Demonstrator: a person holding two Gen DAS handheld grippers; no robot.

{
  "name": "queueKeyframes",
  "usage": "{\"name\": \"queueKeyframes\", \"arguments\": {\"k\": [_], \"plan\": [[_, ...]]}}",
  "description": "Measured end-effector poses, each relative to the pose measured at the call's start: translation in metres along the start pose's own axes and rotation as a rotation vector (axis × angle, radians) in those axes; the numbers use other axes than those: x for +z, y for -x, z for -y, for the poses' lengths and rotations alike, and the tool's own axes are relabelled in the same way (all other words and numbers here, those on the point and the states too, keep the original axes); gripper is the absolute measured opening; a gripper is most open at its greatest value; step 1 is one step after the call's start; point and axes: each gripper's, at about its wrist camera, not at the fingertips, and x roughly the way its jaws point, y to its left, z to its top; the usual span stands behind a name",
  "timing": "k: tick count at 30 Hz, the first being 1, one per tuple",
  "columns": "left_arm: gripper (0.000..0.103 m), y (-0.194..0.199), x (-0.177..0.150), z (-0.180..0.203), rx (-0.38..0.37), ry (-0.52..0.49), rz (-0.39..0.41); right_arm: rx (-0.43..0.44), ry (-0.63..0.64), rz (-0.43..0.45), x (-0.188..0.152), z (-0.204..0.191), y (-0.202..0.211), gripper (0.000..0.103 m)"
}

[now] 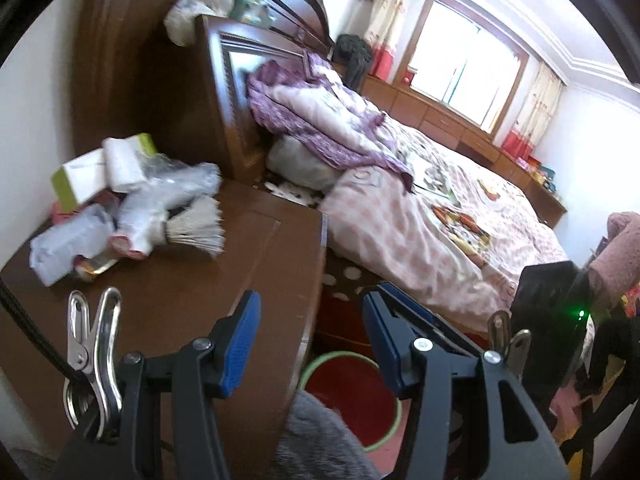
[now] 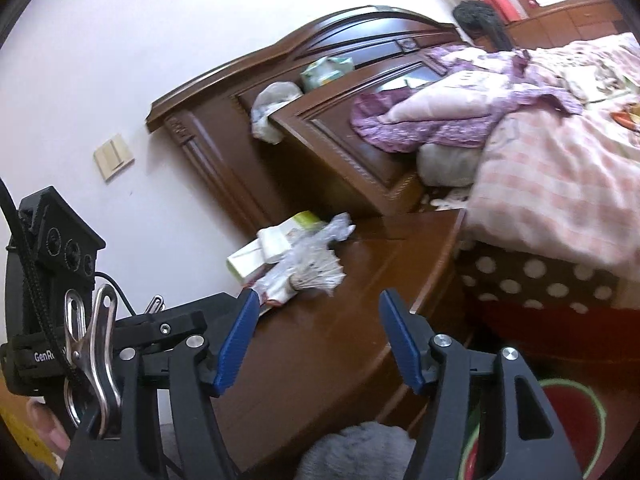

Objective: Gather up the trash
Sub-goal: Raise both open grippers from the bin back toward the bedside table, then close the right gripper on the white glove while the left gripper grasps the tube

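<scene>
A heap of trash [image 1: 132, 208] lies at the far left of the brown nightstand [image 1: 224, 280]: crumpled clear plastic, white wrappers, a green-and-white box and a white feathered piece. My left gripper [image 1: 310, 296] hangs open and empty over the nightstand's right edge, short of the heap. The right wrist view shows the same heap [image 2: 292, 256] near the wall, ahead and left of my right gripper [image 2: 318, 296]. That gripper is open with nothing between its blue pads [image 2: 236, 344].
The bed [image 1: 420, 216], with pink quilt and purple blanket, adjoins the nightstand on the right. A white plastic bag [image 2: 272, 112] sits on the headboard ledge. A watermelon-patterned mat [image 2: 568, 420] lies on the floor, with something grey and fuzzy [image 2: 360, 448] just below the grippers.
</scene>
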Motion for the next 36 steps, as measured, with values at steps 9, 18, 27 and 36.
{"name": "queueKeyframes", "arguments": {"k": [9, 18, 27, 36], "plan": [[0.056, 0.011, -0.006, -0.053, 0.033, 0.062, 0.028, 0.031, 0.055, -0.075, -0.01, -0.033, -0.046, 0.064], [0.056, 0.01, -0.009, -0.102, 0.066, 0.132, 0.053, 0.026, 0.134, -0.135, -0.019, -0.057, -0.085, 0.064], [0.056, 0.003, -0.012, -0.138, 0.081, 0.143, 0.077, 0.037, 0.197, -0.194, -0.031, -0.073, -0.124, 0.064], [0.056, -0.011, -0.016, -0.178, 0.132, 0.126, 0.082, -0.008, 0.297, -0.264, -0.033, -0.09, -0.165, 0.064]]}}
